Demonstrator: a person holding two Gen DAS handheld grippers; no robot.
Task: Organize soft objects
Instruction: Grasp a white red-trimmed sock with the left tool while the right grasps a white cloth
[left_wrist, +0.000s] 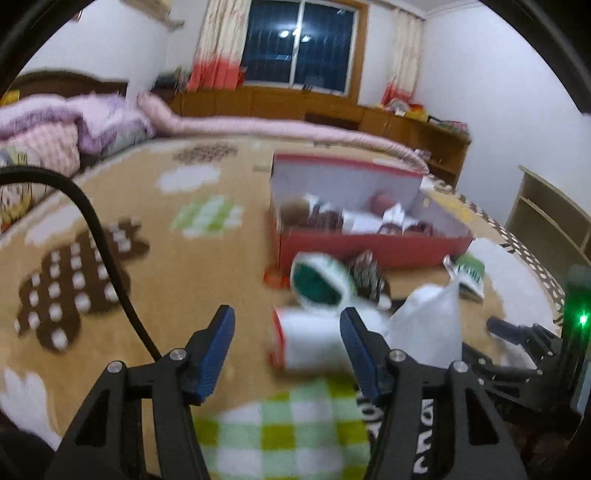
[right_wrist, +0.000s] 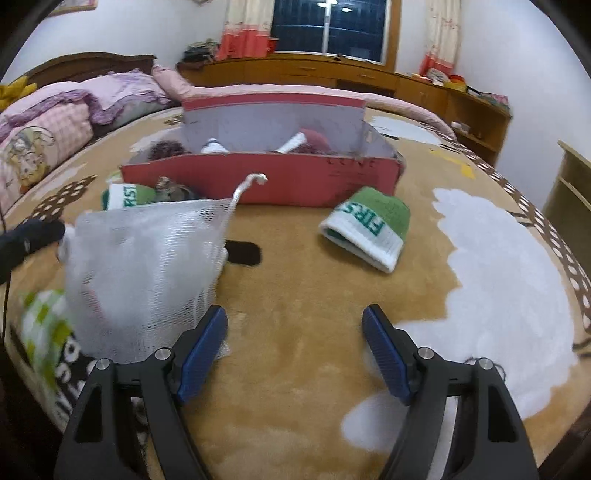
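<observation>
Left gripper (left_wrist: 288, 345) and right gripper (right_wrist: 295, 343): black angular frames with triangular cut-outs, each carrying two ribbed blue finger pads (right_wrist: 386, 354) fastened beside round silver screws (left_wrist: 178, 355). A black cable (left_wrist: 107, 258) arcs beside the left unit.

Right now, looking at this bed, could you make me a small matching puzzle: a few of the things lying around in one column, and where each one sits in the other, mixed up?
Things:
1. red box
2. white mesh bag
3. green and white sock
4. pink quilt

Places:
A. lying on the blanket in front of the box's right end
B. bunched up by the headboard, far left
C. middle of the bed, open, with rolled socks inside
D. just left of the right hand-held gripper

Pairs: 1-C, 2-D, 3-A, 4-B
</observation>
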